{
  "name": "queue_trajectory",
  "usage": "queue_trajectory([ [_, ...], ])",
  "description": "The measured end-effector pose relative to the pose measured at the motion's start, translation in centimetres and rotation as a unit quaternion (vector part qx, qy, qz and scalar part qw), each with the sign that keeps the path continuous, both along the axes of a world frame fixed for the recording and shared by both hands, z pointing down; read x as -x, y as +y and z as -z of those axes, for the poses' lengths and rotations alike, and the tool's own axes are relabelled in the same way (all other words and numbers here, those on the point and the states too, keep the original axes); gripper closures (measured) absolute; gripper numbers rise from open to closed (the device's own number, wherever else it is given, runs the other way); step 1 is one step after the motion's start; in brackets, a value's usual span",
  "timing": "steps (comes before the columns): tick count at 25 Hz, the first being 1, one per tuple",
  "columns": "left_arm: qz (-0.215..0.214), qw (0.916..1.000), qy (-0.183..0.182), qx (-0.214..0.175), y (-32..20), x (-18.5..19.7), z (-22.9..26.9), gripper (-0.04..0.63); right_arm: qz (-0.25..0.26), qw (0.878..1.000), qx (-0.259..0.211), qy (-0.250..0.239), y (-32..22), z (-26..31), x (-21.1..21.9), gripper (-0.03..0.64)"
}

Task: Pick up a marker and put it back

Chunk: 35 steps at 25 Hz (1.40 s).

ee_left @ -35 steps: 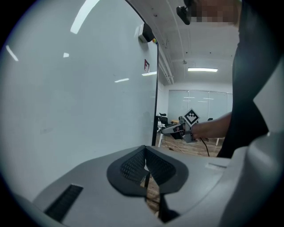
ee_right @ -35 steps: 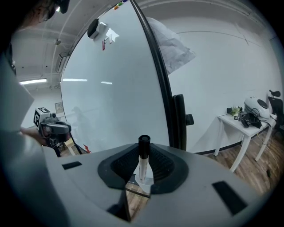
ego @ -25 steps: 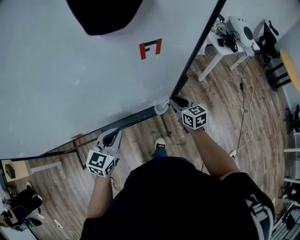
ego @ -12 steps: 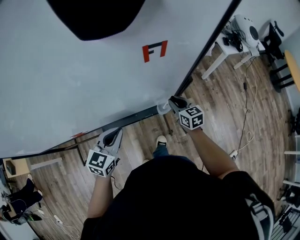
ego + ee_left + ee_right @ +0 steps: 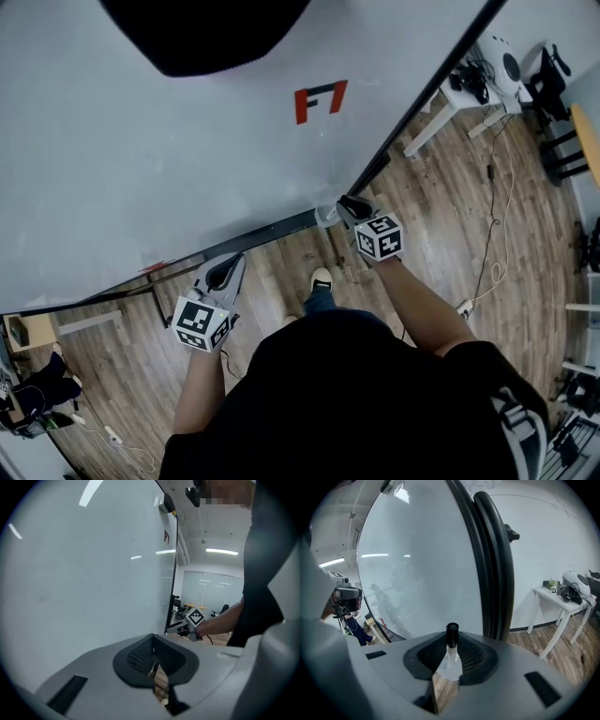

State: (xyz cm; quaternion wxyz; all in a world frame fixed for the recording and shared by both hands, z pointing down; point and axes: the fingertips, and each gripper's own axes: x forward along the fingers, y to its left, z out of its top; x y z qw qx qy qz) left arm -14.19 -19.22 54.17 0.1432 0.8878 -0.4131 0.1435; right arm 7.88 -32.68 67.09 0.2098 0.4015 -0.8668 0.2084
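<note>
right gripper (image 5: 350,207), clamping the marker (image 5: 451,635), edged slightly closer to the whiteboard (image 5: 141,159) lower corner

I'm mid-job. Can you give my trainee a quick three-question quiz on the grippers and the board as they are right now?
1. Multiple choice: the right gripper is shut on a marker. What colour is the marker's cap? A) red B) black C) green
2. True or false: the left gripper also holds a marker.
3. Fill in: the red mark in the head view sits on the ____.

Key
1. B. The cap is black and the body is white.
2. False. Its jaws are together with nothing between them.
3. whiteboard
</note>
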Motion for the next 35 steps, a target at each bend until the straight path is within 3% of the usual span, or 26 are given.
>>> queue_trajectory([
  [21, -0.021, 0.9998, 0.007, 0.002, -0.4, -0.5, -0.1, 0.584, -0.023, 1.0, 0.011, 0.006, -0.1, -1.1, -0.5, 0.551],
  [35, -0.045, 0.9988, 0.012, -0.01, 0.4, -1.4, 0.9, 0.584, -0.047, 0.999, -0.007, 0.011, 0.6, 1.8, -2.9, 0.54],
])
